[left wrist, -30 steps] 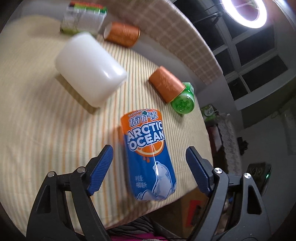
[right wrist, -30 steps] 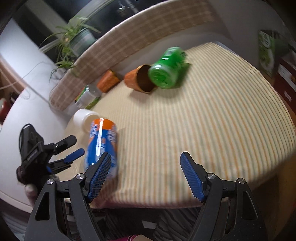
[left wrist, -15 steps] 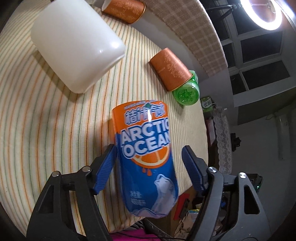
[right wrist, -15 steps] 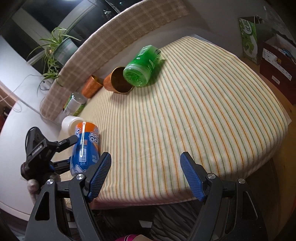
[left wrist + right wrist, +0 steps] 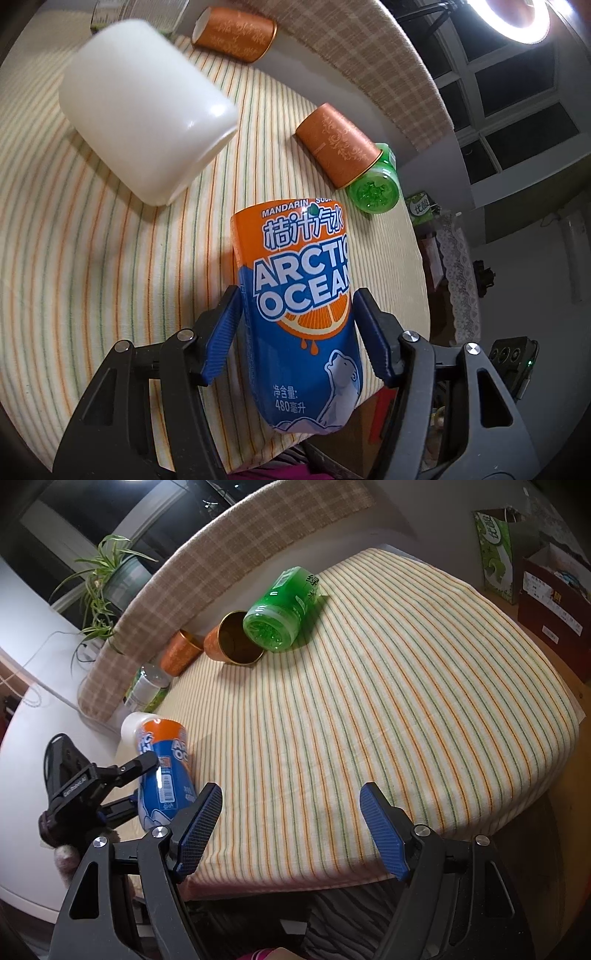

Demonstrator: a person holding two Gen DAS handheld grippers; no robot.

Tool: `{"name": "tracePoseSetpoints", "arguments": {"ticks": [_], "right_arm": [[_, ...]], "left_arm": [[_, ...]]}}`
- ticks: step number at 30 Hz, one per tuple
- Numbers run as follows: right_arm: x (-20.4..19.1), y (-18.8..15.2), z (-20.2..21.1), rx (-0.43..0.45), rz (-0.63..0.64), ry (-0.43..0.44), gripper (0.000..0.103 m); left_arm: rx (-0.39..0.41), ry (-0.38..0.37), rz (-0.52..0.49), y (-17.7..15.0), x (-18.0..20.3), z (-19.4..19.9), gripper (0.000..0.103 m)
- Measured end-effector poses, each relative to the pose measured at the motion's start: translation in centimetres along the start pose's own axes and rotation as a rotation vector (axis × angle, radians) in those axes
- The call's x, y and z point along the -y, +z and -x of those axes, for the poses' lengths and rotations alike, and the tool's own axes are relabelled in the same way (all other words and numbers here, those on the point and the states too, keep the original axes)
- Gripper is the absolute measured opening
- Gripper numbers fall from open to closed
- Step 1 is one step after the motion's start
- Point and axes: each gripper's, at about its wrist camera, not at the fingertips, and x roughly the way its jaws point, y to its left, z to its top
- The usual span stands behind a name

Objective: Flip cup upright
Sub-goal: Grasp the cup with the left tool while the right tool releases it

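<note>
The left gripper (image 5: 295, 332) is closed around the blue and orange cup (image 5: 299, 306). Its two blue fingers (image 5: 221, 332) press on the cup's sides, one on each side. The cup has big white words and a small white bear on it. It leans over, with its orange end pointing away from the gripper and its blue end near the camera. In the right wrist view the cup (image 5: 164, 771) sits at the near left corner of the counter (image 5: 369, 720), tilted, with its orange end up. I cannot tell if its low end touches the striped cloth (image 5: 92, 258).

The right gripper (image 5: 291, 827) is wide open and holds nothing. It hangs over the near edge of the counter, well apart from the cup.

A big white jar (image 5: 144, 107) lies on its side just behind the cup. Two orange cups lie on their sides too. One orange cup (image 5: 338, 144) is near the middle, and its open end touches a green bottle (image 5: 375, 188) that also lies down. The other orange cup (image 5: 234, 33) is farther back, near a checked cushion (image 5: 388, 66). A green plant (image 5: 107, 576) stands behind the cushion. A bright ring light (image 5: 517, 22) shines up high.
</note>
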Motion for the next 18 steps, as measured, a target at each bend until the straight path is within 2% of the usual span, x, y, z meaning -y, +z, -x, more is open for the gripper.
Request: {"name": "tracePoseSetpoints", "arguments": {"ticks": [10, 18], "right_arm": [[-0.2, -0.2, -0.4, -0.008, 0.002, -0.004, 0.077], [-0.4, -0.4, -0.5, -0.012, 0.002, -0.002, 0.077]], "left_arm": [[0.117, 0.106, -0.168, -0.7, 2.9, 2.2, 0.063], [0.224, 0.243, -0.346, -1.2, 5.7, 2.8, 0.062]]}}
